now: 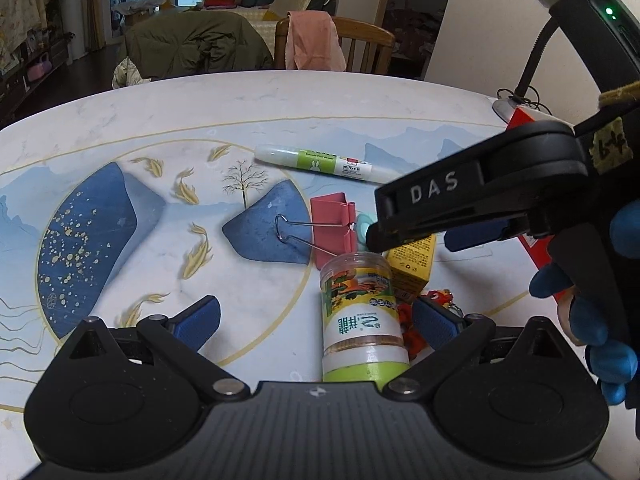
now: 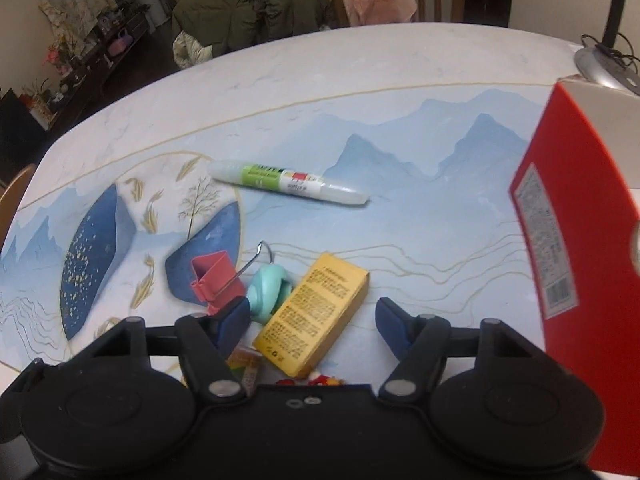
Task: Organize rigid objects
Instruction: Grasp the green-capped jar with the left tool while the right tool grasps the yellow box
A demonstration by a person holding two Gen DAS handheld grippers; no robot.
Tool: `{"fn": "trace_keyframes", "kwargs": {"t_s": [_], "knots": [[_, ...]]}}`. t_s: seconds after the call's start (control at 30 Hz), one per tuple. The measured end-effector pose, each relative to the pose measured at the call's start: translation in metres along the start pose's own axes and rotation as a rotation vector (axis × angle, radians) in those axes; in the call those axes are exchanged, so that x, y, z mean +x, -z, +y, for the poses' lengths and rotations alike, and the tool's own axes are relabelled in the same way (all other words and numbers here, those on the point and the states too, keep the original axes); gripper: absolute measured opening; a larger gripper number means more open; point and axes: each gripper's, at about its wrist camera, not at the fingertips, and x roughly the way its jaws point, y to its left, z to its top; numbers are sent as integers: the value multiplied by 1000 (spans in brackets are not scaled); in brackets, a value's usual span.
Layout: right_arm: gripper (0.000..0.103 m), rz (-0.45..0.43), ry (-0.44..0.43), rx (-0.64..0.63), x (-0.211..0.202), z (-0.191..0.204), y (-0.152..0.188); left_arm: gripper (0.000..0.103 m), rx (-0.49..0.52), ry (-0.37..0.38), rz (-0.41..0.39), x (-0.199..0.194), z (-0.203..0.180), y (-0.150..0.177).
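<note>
- Clearly mid-sort: jar point(image 1: 362, 316), yellow box point(image 2: 314, 312), red clip point(image 2: 214, 280), mint roller point(image 2: 266, 292) and a small red toy point(image 1: 438, 298) clustered together on desk point(image 1: 160, 128); glue pen point(image 1: 320, 162) lying apart, farther back.
- Left claw point(image 1: 316, 320) wide open, holding nothing, jar lying between the pads, neither pad visibly touching it.
- Right claw point(image 2: 312, 320) also wide open and empty, hovering over the yellow box; left pad point(image 2: 234, 320) just above the mint roller and the clip.
- Red carton point(image 2: 580, 240) standing at the right, probably the place for the things.
- Best to take one piece at a time: centre on the box's narrow width, drop low, close squarely.
- Worth minding the roller and the clip's wire handle, easily nudged by the left pad.
- Jar likely to roll; grip across its body, not its cap.
</note>
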Motion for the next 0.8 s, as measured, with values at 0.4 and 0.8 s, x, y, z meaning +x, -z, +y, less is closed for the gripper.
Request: {"fn": "trace_keyframes", "kwargs": {"t_s": [0.4,0.8], "knots": [[53,17,-28,-17,0,-6,2,85,14,19,17,9,-2,1],[47,38,-24,-86,3,12,3,50,3,55,42,13,-2,2]]}}
